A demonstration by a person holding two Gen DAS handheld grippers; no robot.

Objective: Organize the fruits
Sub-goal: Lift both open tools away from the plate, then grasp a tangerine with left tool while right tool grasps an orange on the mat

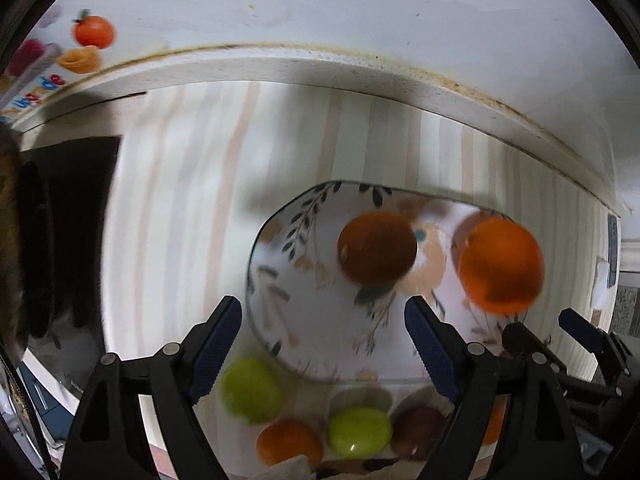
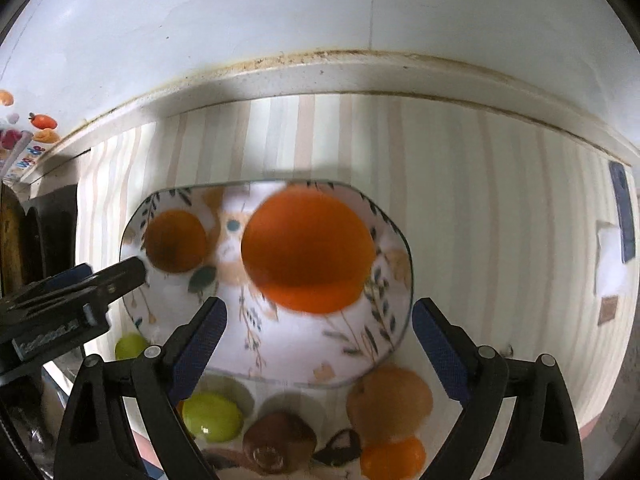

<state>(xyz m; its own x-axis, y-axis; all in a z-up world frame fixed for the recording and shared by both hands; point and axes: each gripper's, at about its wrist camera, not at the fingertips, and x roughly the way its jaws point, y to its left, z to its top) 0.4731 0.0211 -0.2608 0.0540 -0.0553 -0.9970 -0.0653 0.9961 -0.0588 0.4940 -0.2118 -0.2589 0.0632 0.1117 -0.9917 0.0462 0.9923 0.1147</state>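
Observation:
A floral plate [image 1: 288,280] [image 2: 384,320] lies on the striped tablecloth. On it sit a dark brownish-orange fruit [image 1: 376,246] [image 2: 176,240] and a big bright orange [image 1: 500,264] [image 2: 308,248]. My left gripper [image 1: 324,316] is open and empty, over the plate's near edge. My right gripper [image 2: 320,316] is open and empty, just short of the big orange, which looks blurred. Loose fruit lies in front of the plate: two green fruits [image 1: 252,390] [image 1: 360,432] [image 2: 212,416], a brown fruit [image 1: 418,426] [image 2: 280,436] and small oranges [image 1: 288,442] [image 2: 392,460].
The counter ends at a white wall edge [image 1: 320,64] behind the plate. A dark object [image 1: 68,216] stands at the left. A pale orange fruit [image 2: 390,400] lies near the plate's right corner. The other gripper shows in each view [image 1: 580,332] [image 2: 80,292].

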